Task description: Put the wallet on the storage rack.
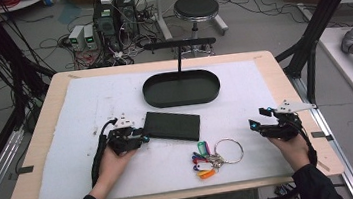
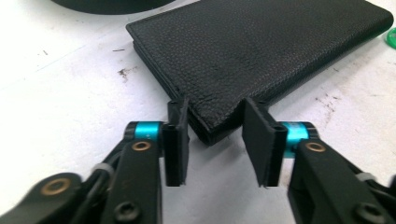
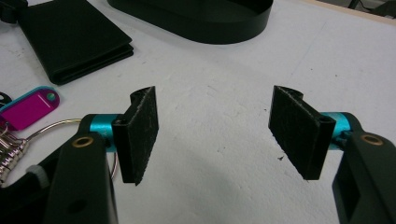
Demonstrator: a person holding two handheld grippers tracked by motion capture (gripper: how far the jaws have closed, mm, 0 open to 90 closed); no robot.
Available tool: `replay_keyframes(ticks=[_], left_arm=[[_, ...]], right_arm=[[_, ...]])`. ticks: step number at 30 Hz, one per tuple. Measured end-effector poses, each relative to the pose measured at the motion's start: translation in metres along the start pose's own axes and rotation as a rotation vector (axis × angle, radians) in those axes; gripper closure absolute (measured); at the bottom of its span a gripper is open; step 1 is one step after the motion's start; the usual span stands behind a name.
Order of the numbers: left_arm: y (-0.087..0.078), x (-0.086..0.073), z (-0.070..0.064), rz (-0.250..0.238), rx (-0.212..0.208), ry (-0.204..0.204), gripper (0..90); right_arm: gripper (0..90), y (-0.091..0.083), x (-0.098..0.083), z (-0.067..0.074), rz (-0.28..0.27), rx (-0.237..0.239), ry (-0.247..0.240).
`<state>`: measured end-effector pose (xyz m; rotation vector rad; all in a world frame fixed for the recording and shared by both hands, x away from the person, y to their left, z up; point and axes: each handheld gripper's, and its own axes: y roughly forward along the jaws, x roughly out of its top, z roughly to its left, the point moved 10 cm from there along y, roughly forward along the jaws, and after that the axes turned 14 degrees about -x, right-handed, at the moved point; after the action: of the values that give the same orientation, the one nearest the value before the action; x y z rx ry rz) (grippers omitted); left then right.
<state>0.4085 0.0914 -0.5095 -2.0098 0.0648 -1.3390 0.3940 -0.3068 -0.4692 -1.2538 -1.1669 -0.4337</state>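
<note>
On the white mat in front of the oval tray (image 1: 181, 87), the left gripper (image 2: 215, 140) straddles a corner of the black wallet (image 2: 261, 51), pads not yet pinching this light, pliant, grainy leather; the right gripper (image 3: 224, 135) gapes empty.

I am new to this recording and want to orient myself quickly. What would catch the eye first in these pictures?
The black leather wallet lies flat in the middle of the white mat, and the left gripper has its jaws around the wallet's near corner, though contact is unclear. Right of the wallet lies a bunch of keys with coloured tags on a large ring. Behind them sits an empty black oval tray, while the right gripper stands open over bare mat.
</note>
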Motion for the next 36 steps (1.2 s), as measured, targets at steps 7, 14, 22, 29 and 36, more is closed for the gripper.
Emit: replay_keyframes(ticks=[7,14,22,29,36], left_arm=[[-0.005,0.002,0.001,-0.034,-0.02,-0.047,74.9],[-0.011,0.006,-0.002,-0.048,-0.007,-0.005,89.9],[-0.001,-0.008,-0.005,0.063,0.014,0.067,58.2],[0.003,-0.003,-0.005,0.081,0.01,0.076,72.6],[0.002,-0.002,-0.007,0.06,-0.035,0.045,83.5]], right_arm=[[33.7,0.005,0.003,0.007,-0.001,0.014,-0.023],[33.7,0.009,0.005,0.015,0.0,0.032,-0.047],[33.7,0.009,0.006,0.016,-0.005,0.035,-0.05],[33.7,0.009,0.006,0.018,-0.003,0.038,-0.055],[33.7,0.01,0.006,0.021,-0.01,0.057,-0.069]])
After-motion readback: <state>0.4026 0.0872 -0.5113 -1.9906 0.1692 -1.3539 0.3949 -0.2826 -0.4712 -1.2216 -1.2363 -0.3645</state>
